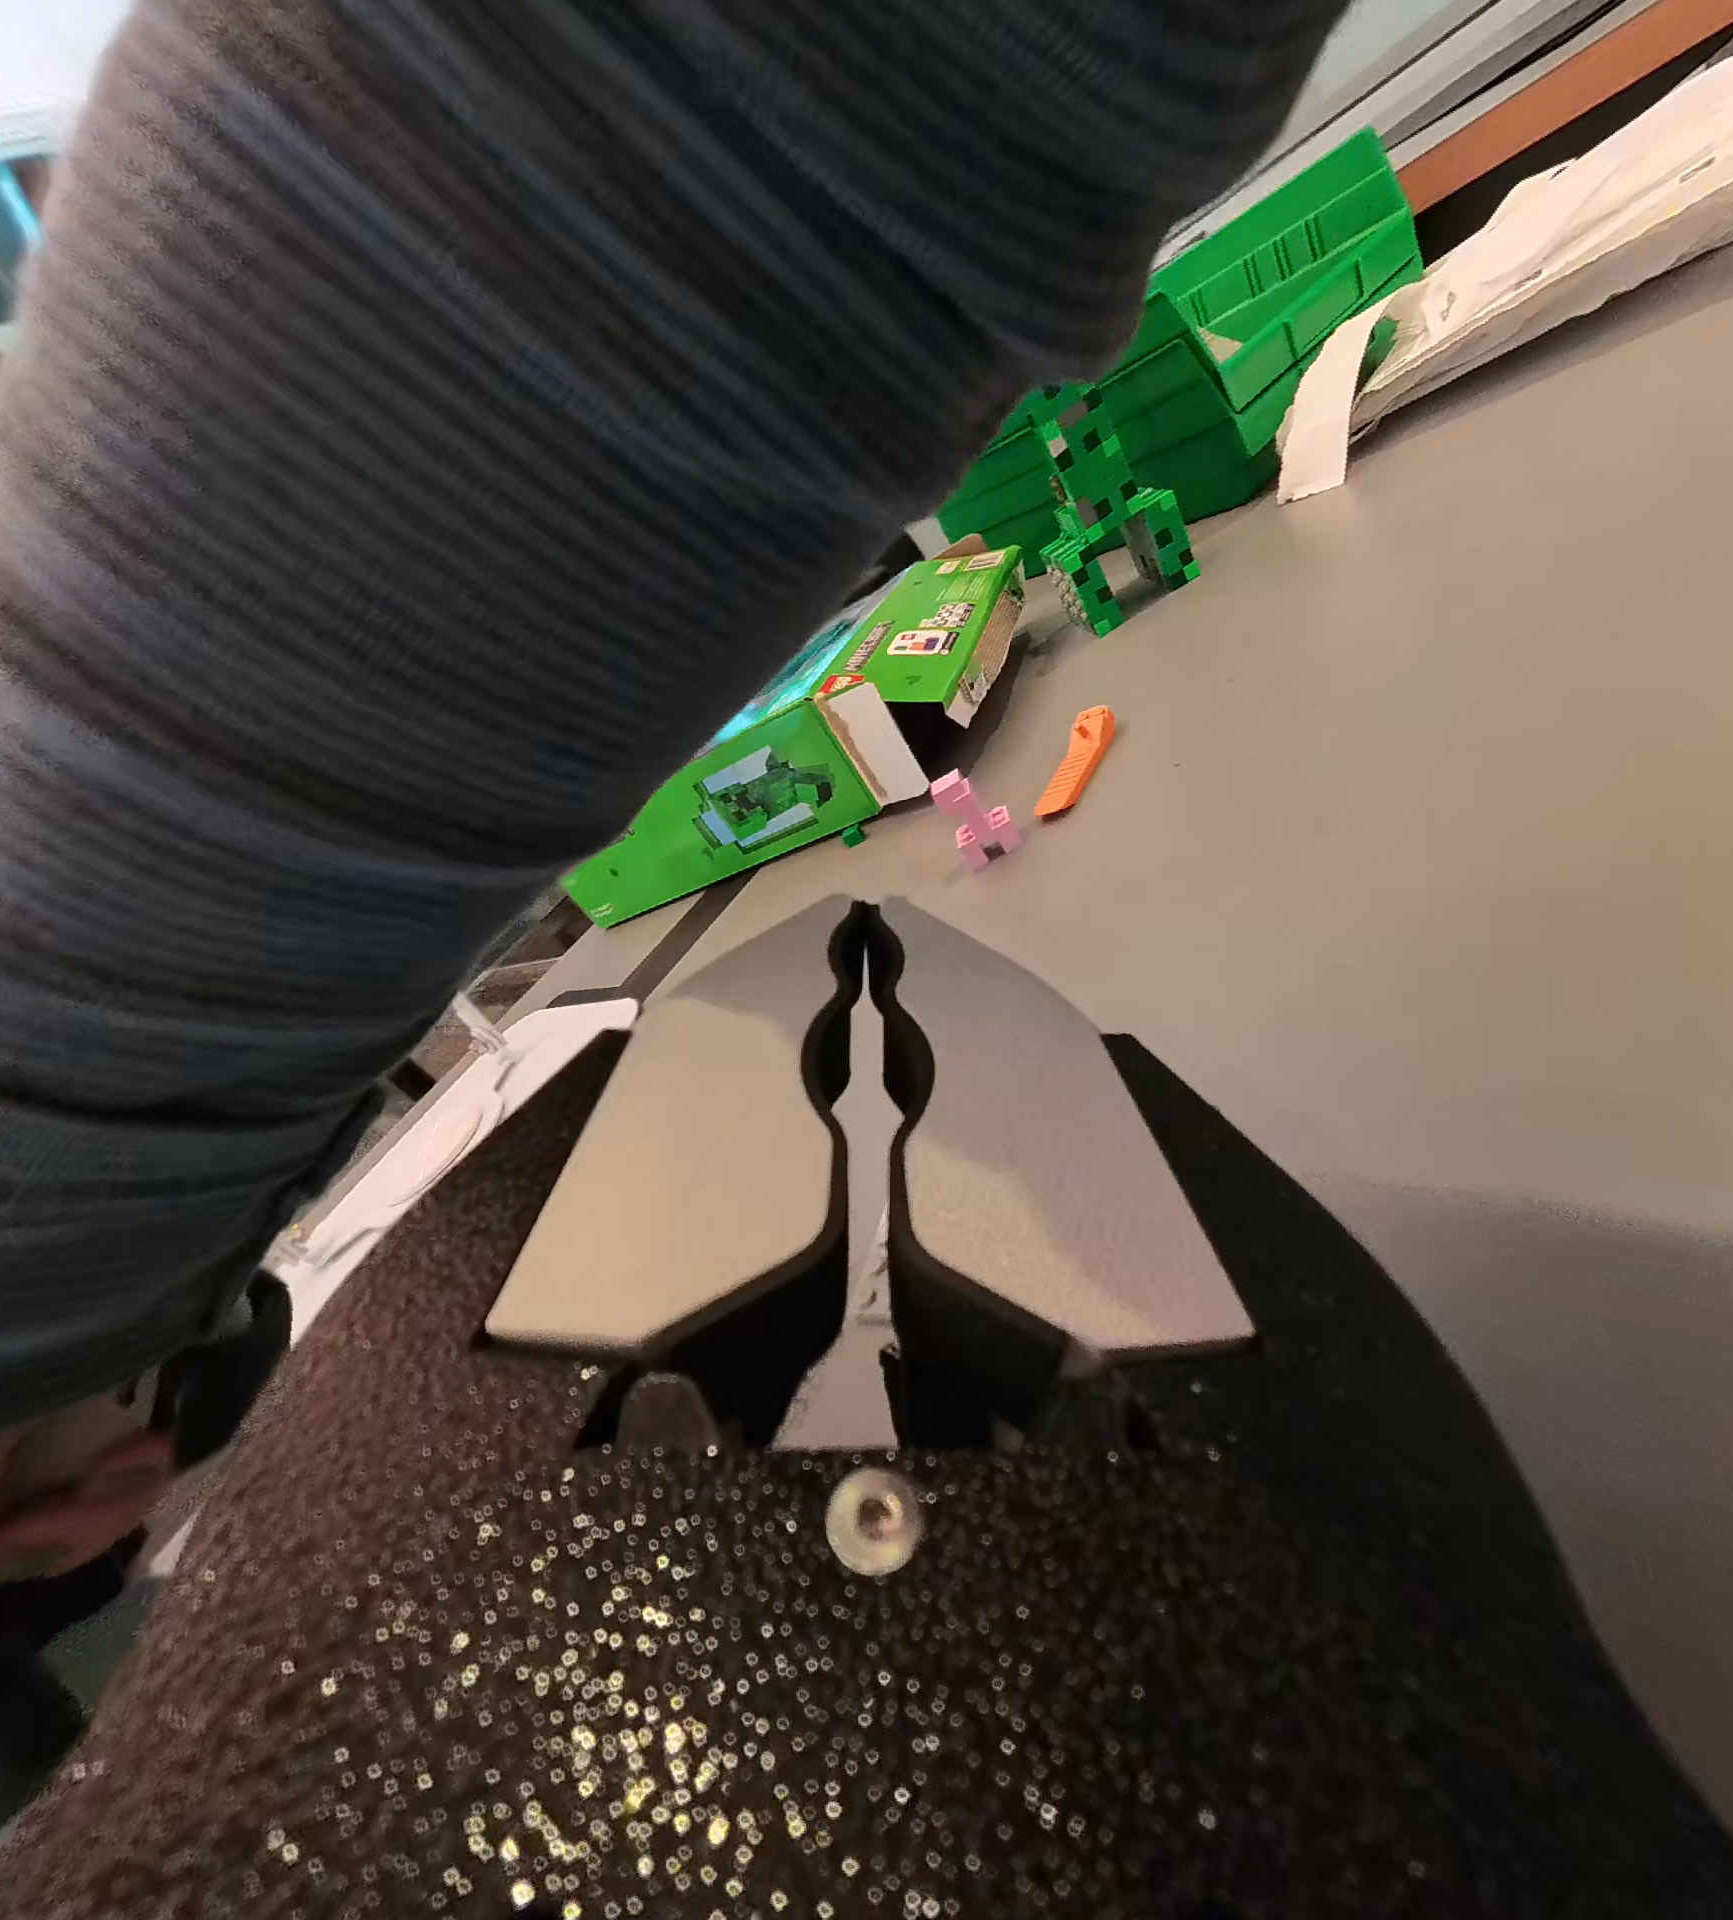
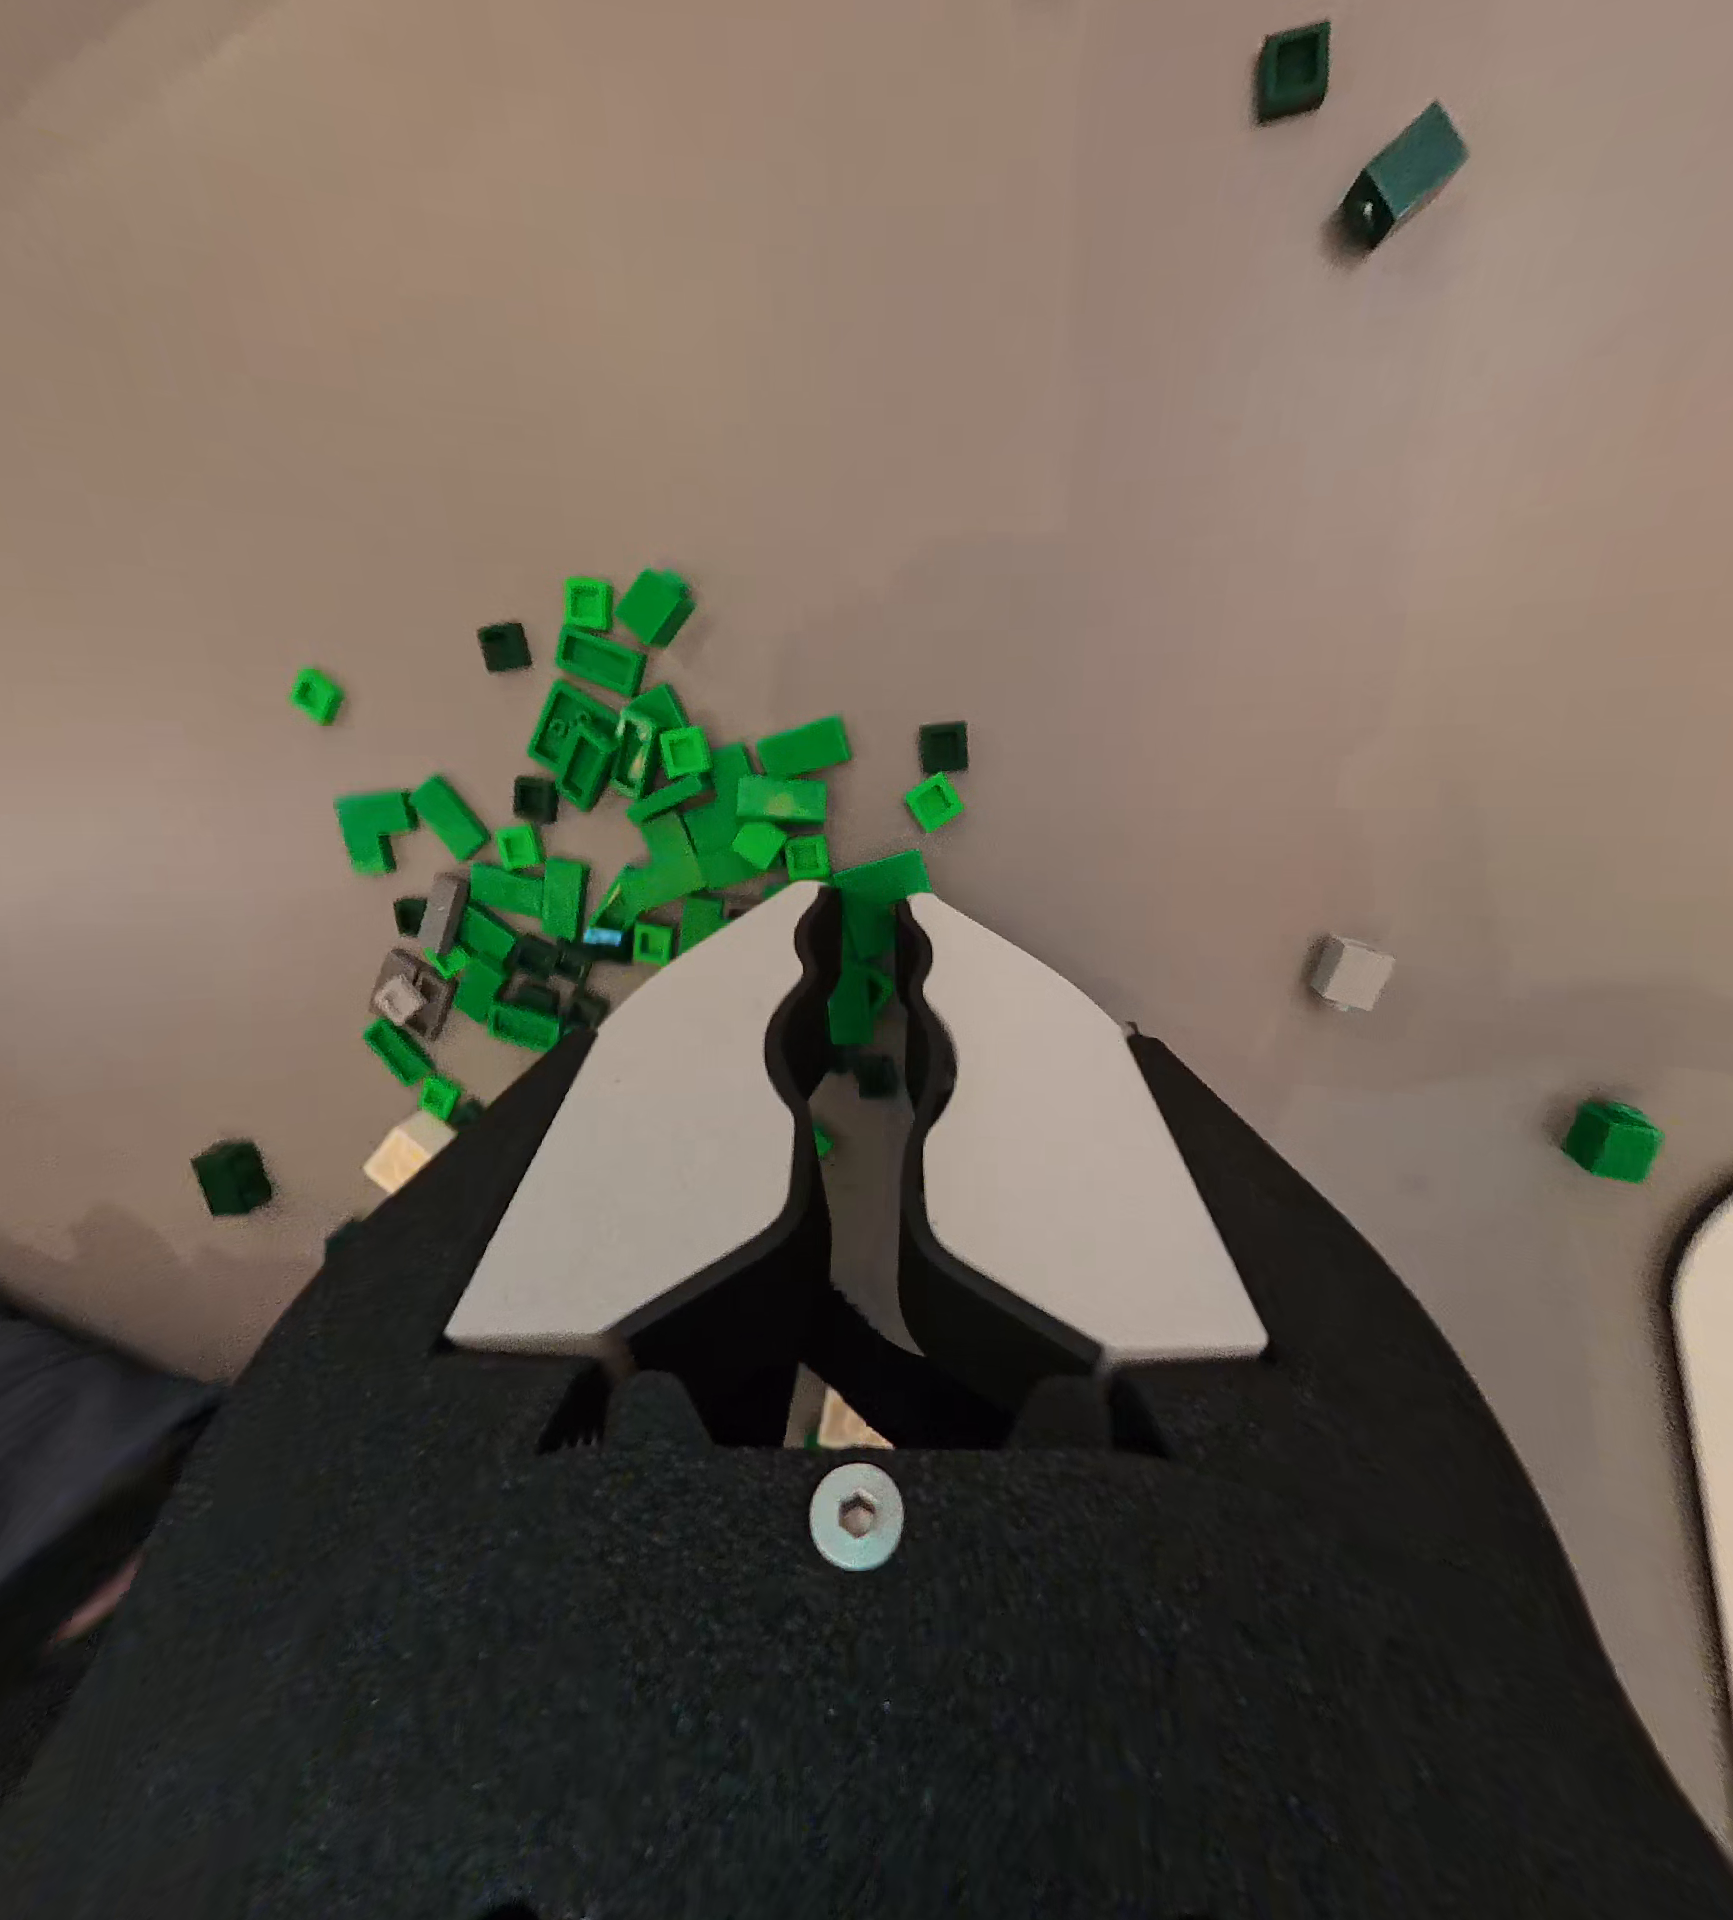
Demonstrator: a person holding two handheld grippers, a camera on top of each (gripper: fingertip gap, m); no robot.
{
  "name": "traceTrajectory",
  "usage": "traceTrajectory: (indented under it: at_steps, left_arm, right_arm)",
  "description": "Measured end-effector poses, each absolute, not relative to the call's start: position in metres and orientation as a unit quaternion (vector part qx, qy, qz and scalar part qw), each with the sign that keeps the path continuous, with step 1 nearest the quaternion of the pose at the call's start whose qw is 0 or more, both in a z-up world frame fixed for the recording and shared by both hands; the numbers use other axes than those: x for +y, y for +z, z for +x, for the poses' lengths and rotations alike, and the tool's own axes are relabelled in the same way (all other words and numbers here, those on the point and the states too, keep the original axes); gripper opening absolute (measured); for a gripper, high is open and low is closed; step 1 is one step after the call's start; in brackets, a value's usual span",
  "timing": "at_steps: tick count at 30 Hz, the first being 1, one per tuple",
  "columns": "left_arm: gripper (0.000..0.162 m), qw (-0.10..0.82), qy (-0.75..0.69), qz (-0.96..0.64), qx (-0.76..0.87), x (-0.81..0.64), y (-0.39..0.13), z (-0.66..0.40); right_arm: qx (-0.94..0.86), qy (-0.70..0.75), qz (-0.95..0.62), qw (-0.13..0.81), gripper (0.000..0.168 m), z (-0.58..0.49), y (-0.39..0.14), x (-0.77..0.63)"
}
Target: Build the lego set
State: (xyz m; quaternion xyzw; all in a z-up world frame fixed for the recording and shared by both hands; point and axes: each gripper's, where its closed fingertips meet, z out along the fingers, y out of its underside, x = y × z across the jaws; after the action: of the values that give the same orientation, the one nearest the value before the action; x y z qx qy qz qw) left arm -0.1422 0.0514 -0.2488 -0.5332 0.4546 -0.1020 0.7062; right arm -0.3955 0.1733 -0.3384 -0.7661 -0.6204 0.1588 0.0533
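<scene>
The left tool (image 1: 867, 914) has its tips pressed together with nothing between them, above the grey surface (image 1: 1464, 831). At 12 o'clock from it lie a pink lego figure (image 1: 976, 821) and an orange brick separator (image 1: 1075, 762); the green box (image 1: 789, 758) lies at 11 o'clock, and the green lego model (image 1: 1101, 509) (partly built) stands at 1 o'clock. The right tool (image 2: 862, 904) is narrowly parted over a heap of green lego pieces (image 2: 623, 810); whether it grips 1 I cannot tell.
</scene>
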Motion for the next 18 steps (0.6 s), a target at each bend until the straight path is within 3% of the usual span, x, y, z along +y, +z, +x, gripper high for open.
traceTrajectory:
  at_steps: [1,12,18]
  left_arm:
    - [0.0,0.707,-0.103,-0.534,0.454,0.051,-0.249,-0.143]
    - [0.0,0.712,-0.099,-0.523,0.459,0.046,-0.246,-0.14]
    - [0.0,0.716,-0.096,-0.534,0.438,0.05,-0.244,-0.146]
  right_arm:
    - [-0.63,0.159,-0.757,0.064,0.009,-0.392,-0.334,0.173]
    - [-0.721,0.187,-0.626,0.231,0.009,-0.256,-0.263,0.13]
    - [-0.782,0.126,-0.548,0.268,0.009,-0.139,-0.271,0.082]
